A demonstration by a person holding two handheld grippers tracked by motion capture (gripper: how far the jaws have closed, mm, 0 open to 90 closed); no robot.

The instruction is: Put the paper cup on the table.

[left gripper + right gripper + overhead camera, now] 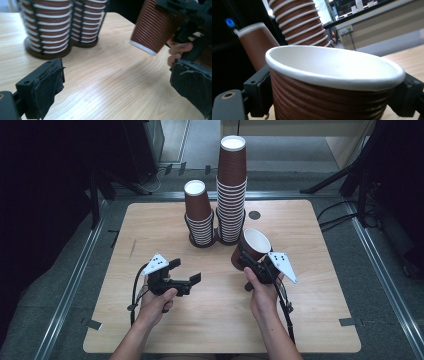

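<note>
Right gripper (248,261), centre-right of the high view, pinches a brown paper cup (251,248) by its ribbed wall, lifted off the table (310,320); the cup's long axis tilts, mouth toward the upper right, base toward the lower left; left gripper (185,271), jaws spread and empty, sits centre-left, so the cup lies to its right, base end nearest; two cup stacks (220,210) stand behind, upper centre.

Overhead forward-down, two close tool views

Black grippers (186,271), grey dotted three-cornered plates (155,264), frayed cloth-padded fingers (48,86), trailing cables (135,292)
</note>
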